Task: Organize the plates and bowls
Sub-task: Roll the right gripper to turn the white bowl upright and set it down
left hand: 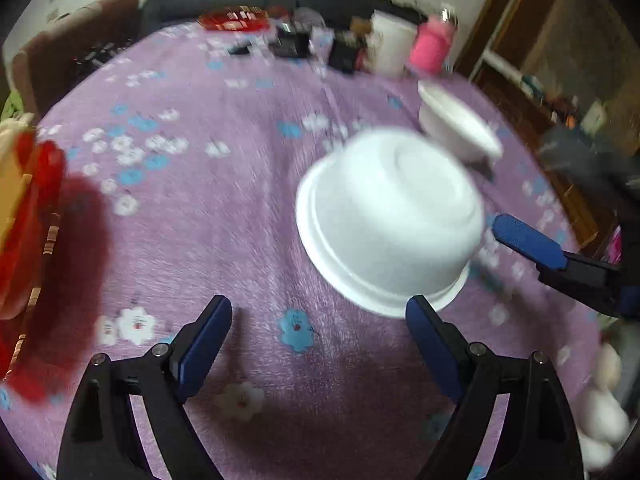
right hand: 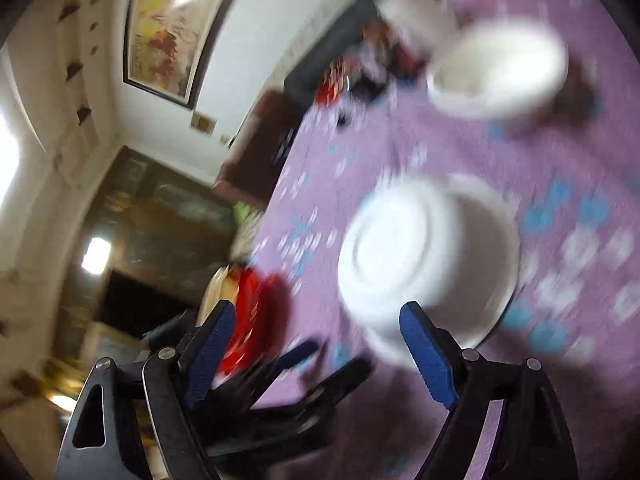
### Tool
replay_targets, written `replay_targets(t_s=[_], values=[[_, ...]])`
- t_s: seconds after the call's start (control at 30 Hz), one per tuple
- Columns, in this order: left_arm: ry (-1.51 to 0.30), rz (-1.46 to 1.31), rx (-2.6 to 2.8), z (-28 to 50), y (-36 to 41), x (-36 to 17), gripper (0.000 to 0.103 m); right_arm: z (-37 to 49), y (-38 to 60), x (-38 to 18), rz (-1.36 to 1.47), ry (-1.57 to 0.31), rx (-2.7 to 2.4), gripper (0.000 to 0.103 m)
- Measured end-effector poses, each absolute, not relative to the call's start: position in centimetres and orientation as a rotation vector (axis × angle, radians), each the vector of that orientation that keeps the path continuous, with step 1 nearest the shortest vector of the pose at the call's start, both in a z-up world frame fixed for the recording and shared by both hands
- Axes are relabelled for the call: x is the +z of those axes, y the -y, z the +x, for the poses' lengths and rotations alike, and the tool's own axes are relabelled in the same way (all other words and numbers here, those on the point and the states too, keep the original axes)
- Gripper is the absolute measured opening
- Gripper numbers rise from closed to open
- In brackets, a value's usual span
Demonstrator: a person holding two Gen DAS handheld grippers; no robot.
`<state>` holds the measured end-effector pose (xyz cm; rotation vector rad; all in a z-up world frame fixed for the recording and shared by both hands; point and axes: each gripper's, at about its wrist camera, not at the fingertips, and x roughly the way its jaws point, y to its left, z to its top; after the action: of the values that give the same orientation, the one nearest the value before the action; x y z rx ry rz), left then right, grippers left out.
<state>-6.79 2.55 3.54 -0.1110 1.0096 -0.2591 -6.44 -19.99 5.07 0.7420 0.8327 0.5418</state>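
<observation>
A white bowl [left hand: 390, 220] lies upside down on the purple flowered tablecloth [left hand: 224, 208], just ahead and right of my left gripper [left hand: 320, 320], which is open and empty. A second white bowl [left hand: 456, 124] stands upright behind it. My right gripper [right hand: 316, 320] is open and empty, with the overturned bowl [right hand: 424, 256] just beyond its right finger. The upright bowl also shows in the right wrist view [right hand: 500, 72]. One blue finger of the right gripper [left hand: 528, 240] shows beside the overturned bowl. Both views are blurred.
Red plates [left hand: 36, 216] are stacked at the table's left edge, also visible in the right wrist view [right hand: 256, 312]. A pink bottle [left hand: 432, 46], a white container [left hand: 390, 46], dark small items and a red tray [left hand: 234, 20] crowd the far edge. White round objects [left hand: 604, 420] lie at the lower right.
</observation>
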Motion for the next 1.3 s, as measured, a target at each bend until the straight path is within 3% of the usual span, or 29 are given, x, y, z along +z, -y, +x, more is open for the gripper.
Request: replay_targets(t_s=[0.1, 0.37, 0.63, 0.87, 1.0, 1.03, 1.2, 1.3], values=[[-0.948, -0.155, -0.230, -5.8, -3.9, 5.3, 0.088, -6.0, 21.4, 5.7, 0.623, -0.812, 0.269, 0.088], [-1.086, -0.474, -0.290, 1.5, -5.8, 2.3, 0.088, -4.0, 23.9, 0.7, 0.784, -0.870, 0.241, 0.088], [-1.080, -0.393, -0.386, 1.3, -2.1, 2.4, 0.093, -2.9, 22.5, 0.3, 0.928, -0.863, 0.479, 0.093], [-1.052, -0.426, -0.432, -0.1, -3.5, 3.1, 0.093, -3.0, 21.1, 0.3, 1.002, -0.872, 0.596, 0.095], [-1.074, -0.463, -0.714, -3.1, -1.3, 5.4, 0.085, -3.8, 19.5, 2.1, 1.047, -0.847, 0.789, 0.092], [-1.059, -0.422, -0.719, -3.9, -0.7, 6.1, 0.076, -3.9, 18.6, 2.6, 1.063, -0.850, 0.848, 0.092], [-0.976, -0.352, -0.675, -6.3, -1.4, 8.9, 0.079, -6.4, 18.0, 7.8, 0.961, -0.715, 0.860, 0.093], [-0.946, -0.298, -0.503, -4.9, -2.8, 8.4, 0.080, -7.2, 19.8, 8.8, 0.771, -0.734, 0.508, 0.093]])
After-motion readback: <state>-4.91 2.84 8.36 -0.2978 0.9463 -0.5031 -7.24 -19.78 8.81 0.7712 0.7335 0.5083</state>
